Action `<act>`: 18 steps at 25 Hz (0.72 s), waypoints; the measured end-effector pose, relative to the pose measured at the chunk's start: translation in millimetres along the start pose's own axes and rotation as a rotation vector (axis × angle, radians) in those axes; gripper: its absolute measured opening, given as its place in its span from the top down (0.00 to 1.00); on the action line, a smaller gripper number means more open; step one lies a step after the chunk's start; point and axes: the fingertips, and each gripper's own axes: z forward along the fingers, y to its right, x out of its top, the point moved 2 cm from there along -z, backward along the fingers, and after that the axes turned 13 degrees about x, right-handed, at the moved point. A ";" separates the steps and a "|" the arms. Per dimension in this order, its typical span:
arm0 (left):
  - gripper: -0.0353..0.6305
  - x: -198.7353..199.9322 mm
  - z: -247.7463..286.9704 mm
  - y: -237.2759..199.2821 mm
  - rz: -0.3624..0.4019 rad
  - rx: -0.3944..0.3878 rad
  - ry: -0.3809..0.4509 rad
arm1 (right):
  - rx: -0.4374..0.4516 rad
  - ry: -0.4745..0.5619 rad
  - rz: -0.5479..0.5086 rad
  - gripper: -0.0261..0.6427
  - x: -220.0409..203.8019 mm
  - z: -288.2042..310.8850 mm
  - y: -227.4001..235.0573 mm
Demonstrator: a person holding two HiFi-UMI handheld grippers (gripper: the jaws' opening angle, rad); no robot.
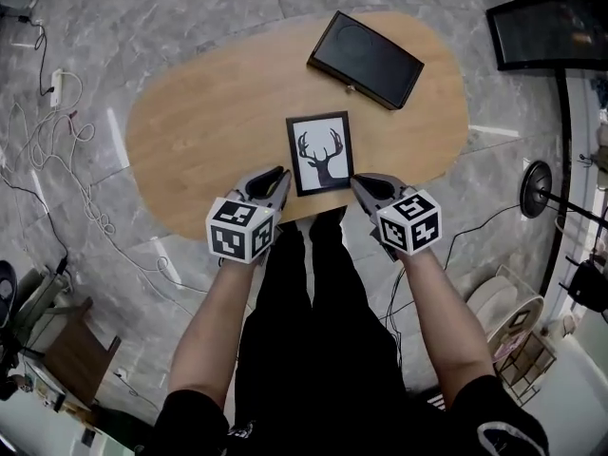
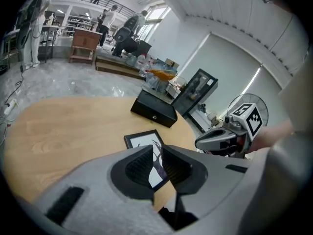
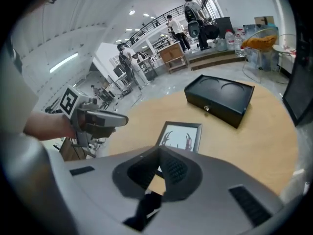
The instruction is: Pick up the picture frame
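Note:
A black picture frame (image 1: 319, 153) with a deer-antler print lies flat near the front edge of the oval wooden table (image 1: 209, 122). My left gripper (image 1: 281, 173) hovers just off the frame's lower left corner. Its jaws stand a narrow gap apart with nothing between them, and the frame (image 2: 142, 140) shows beyond my left gripper (image 2: 156, 153). My right gripper (image 1: 355, 180) hovers off the lower right corner, shut and empty. In the right gripper view the frame (image 3: 180, 136) lies just past my right gripper (image 3: 159, 155). Neither gripper touches the frame.
A flat black box (image 1: 366, 59) sits at the table's far right side, behind the frame. A dark screen (image 1: 551, 27) stands beyond the table at the right. Loose cables (image 1: 47, 150) run over the marble floor at the left. A fan stand (image 1: 537, 188) is at the right.

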 end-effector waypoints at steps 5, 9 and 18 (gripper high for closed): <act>0.83 -32.7 27.6 -12.4 -0.028 0.007 -0.055 | -0.029 -0.025 0.034 0.95 -23.7 23.4 24.6; 0.80 -50.1 46.7 -22.1 -0.032 0.020 -0.088 | -0.078 -0.051 0.059 0.89 -40.0 37.4 47.6; 0.73 -69.1 65.4 -38.2 -0.047 0.037 -0.112 | -0.206 -0.133 0.100 0.73 -63.0 62.7 91.0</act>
